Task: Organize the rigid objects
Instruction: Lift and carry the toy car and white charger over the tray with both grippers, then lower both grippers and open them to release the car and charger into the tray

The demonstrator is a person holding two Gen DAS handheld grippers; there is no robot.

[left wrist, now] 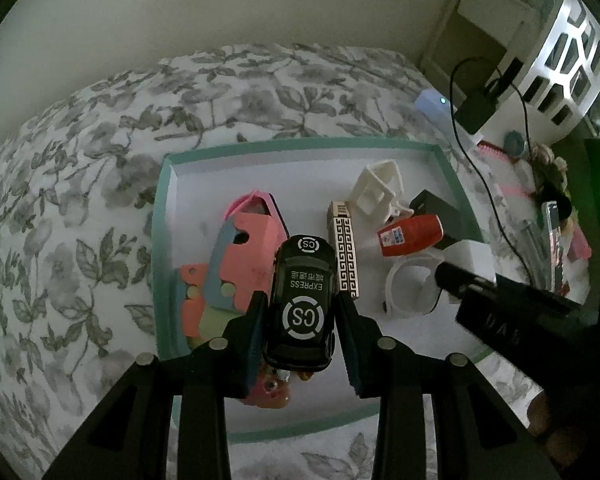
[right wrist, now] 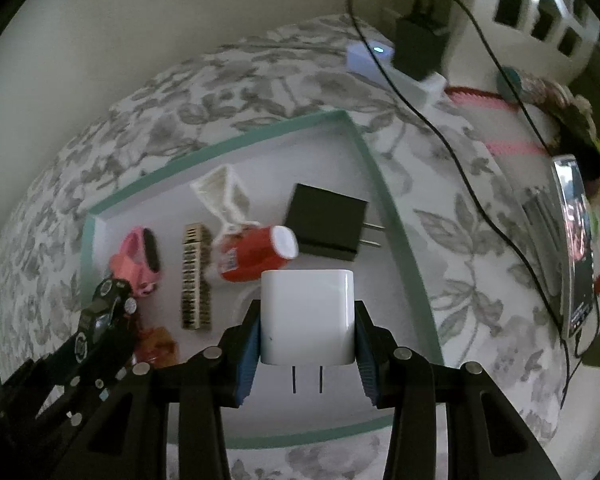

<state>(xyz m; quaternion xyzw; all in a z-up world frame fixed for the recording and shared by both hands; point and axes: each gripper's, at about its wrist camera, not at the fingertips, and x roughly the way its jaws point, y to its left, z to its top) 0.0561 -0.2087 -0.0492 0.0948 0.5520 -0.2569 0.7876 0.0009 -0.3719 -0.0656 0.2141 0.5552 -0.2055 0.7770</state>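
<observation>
A shallow white tray with a teal rim (left wrist: 300, 145) (right wrist: 356, 136) lies on a floral bedspread. My left gripper (left wrist: 302, 312) is shut on a black toy car (left wrist: 302, 300) marked "CS EXPRESS", held above the tray's near half; the car also shows in the right wrist view (right wrist: 100, 316). My right gripper (right wrist: 307, 320) is shut on a white plug adapter (right wrist: 307, 316), prongs toward the camera, above the tray's right side. In the tray lie a patterned lighter (left wrist: 345, 254) (right wrist: 195, 276), a red bottle (left wrist: 412, 236) (right wrist: 256, 254), a black adapter (right wrist: 326, 222), a white clip (left wrist: 378, 192) and pink foam pieces (left wrist: 236, 256).
A white ring-shaped piece (left wrist: 410, 288) lies in the tray under the right gripper. A black cable (right wrist: 452, 136), a white power strip (right wrist: 392, 64), a phone (right wrist: 576, 248) and pink items lie on the bed to the right. A wall stands behind.
</observation>
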